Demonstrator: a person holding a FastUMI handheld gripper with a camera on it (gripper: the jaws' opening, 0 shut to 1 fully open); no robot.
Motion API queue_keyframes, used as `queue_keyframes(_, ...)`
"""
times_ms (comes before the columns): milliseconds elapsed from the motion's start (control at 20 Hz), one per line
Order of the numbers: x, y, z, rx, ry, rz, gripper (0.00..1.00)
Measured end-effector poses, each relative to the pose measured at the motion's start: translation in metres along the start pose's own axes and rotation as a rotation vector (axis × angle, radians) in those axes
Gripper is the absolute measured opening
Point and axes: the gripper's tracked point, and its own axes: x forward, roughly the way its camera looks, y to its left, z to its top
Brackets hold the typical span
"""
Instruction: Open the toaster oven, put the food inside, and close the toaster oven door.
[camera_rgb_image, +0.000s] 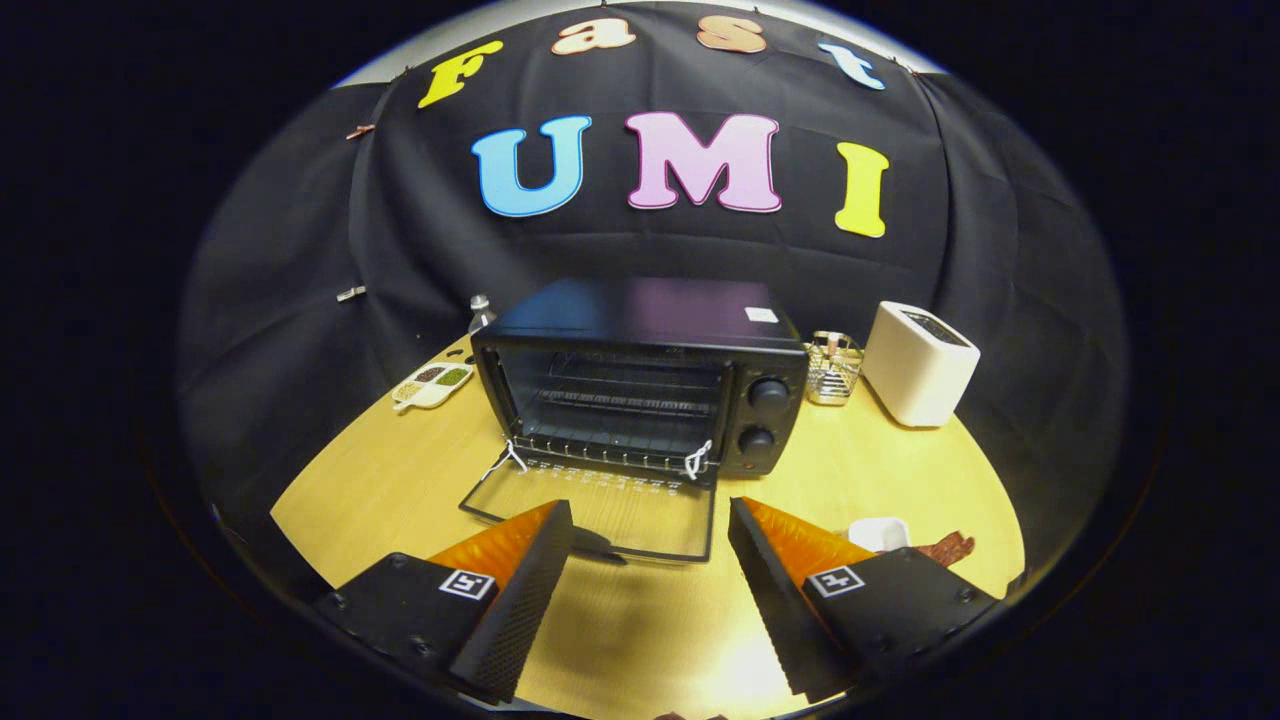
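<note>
The tool (650, 520) hovered low over the wooden counter (900, 460), its two fingers spread wide apart with nothing held between them. Directly beyond the fingers stood the black toaster oven (640, 375), its glass door (600, 510) folded fully down (hinged at the bottom edge, and lying almost flat just above the counter), so that the wire rack (625, 400) inside was exposed. The near rim of the door lay between the fingertips, close to the left finger. Two round knobs (765, 415) sat one above the other on the oven's right panel. To the right of the right finger, near the counter's edge, lay a small white dish (880, 532) with a reddish-brown strip of food (948, 547) just beside it; whether the food touched the dish could not be told. Farther back on the right stood a white pop-up toaster (920, 365), with a small wire holder (833, 367) between it and the oven. To the oven's left rested a divided white tray of seasonings (432, 384), and a bottle (481, 312) stood behind the oven's left corner.
</note>
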Motion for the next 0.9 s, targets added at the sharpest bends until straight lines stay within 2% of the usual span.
queue_keyframes(300,-0.030,-0.067,0.028,0.045,-0.012,0.048,0.97)
queue_keyframes(550,-0.038,-0.136,0.035,0.107,0.004,0.051,0.96)
queue_keyframes(900,-0.023,-0.224,0.006,0.226,0.089,0.052,0.99)
